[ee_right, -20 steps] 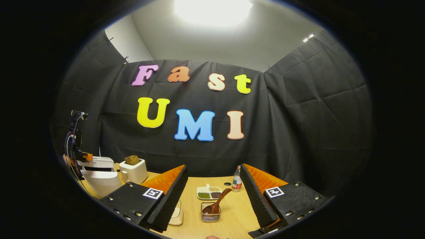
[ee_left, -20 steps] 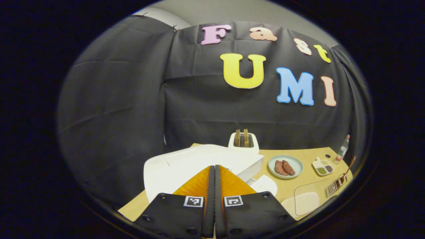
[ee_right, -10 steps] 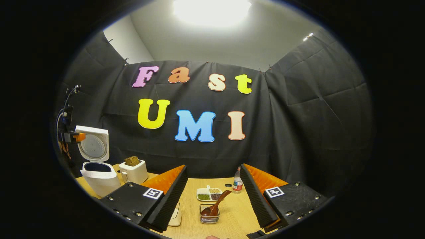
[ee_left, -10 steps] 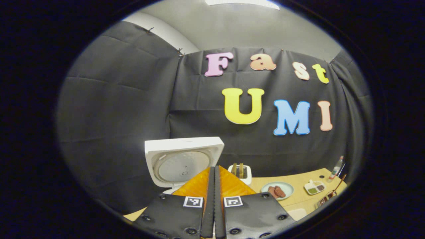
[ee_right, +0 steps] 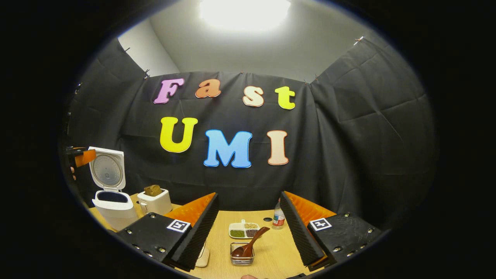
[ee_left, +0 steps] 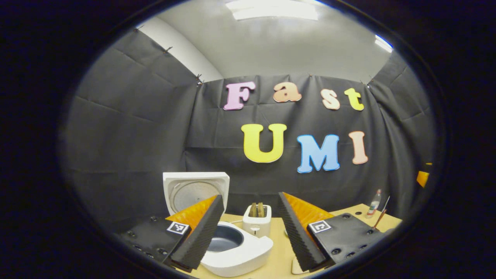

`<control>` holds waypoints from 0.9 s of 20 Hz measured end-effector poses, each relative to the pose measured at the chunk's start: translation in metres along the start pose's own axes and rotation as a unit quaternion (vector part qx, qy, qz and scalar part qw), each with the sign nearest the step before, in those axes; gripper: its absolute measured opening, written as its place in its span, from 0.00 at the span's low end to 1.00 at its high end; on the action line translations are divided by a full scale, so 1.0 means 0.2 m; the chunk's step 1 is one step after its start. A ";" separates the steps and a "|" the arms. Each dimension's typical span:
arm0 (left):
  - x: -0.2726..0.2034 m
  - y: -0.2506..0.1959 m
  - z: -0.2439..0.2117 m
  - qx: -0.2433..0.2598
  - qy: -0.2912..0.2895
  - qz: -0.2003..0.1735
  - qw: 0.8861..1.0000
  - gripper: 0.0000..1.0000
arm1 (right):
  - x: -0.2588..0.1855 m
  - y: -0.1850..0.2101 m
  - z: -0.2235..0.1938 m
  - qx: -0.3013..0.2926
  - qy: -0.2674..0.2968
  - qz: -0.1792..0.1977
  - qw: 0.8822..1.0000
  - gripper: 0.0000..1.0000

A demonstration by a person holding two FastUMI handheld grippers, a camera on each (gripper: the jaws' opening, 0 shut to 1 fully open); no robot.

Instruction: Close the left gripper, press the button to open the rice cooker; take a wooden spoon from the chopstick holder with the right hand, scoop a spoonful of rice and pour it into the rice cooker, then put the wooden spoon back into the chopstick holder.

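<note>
Two grippers, both spread wide, both holding nothing. My left gripper (ee_left: 248, 228) hangs above the cooker (ee_left: 236, 248), whose lid (ee_left: 195, 192) stands up and whose pot shows dark inside; I judge the button step done. My right gripper (ee_right: 248, 228) faces the holder (ee_right: 242, 254), set low between its fingers and near them, the spoon (ee_right: 250, 242) leaning in it with bowl down and handle up to the right. A divided dish (ee_right: 243, 230) sits just behind, a bottle (ee_right: 277, 217) beyond, a toaster (ee_right: 155, 199) beside the cooker.

Step in hand, as I read it: take the spoon. I want to come down on the handle's upper part, fingers square across it, close firmly, then lift along its lean so the holder doesn't tip or drag.

Writing: bottle label too small to read; square markers on the fingers carry no text.
</note>
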State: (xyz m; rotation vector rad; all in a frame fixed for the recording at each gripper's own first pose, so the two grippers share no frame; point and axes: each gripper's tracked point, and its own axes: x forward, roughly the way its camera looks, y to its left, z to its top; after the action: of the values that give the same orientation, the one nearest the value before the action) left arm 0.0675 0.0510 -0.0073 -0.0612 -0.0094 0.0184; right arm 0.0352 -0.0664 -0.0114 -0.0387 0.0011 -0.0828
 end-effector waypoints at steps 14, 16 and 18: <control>-0.24 -0.09 0.05 0.007 0.003 -0.001 1.000 0.95 | 0.43 -0.13 -0.24 0.024 0.058 0.004 0.998 0.96; -0.27 -0.08 0.08 0.012 0.000 0.004 1.000 0.95 | 0.49 -0.14 -0.33 0.035 0.081 0.007 0.996 0.96; -0.30 -0.08 0.09 0.017 -0.001 0.009 1.000 0.96 | 0.54 -0.13 -0.44 0.043 0.107 0.012 0.993 0.96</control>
State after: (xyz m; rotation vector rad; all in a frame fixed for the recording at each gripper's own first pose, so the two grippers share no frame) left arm 0.0085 0.0349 0.0105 -0.0281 -0.0105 0.0357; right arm 0.1394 -0.1052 -0.0976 0.0570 0.2117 -0.0619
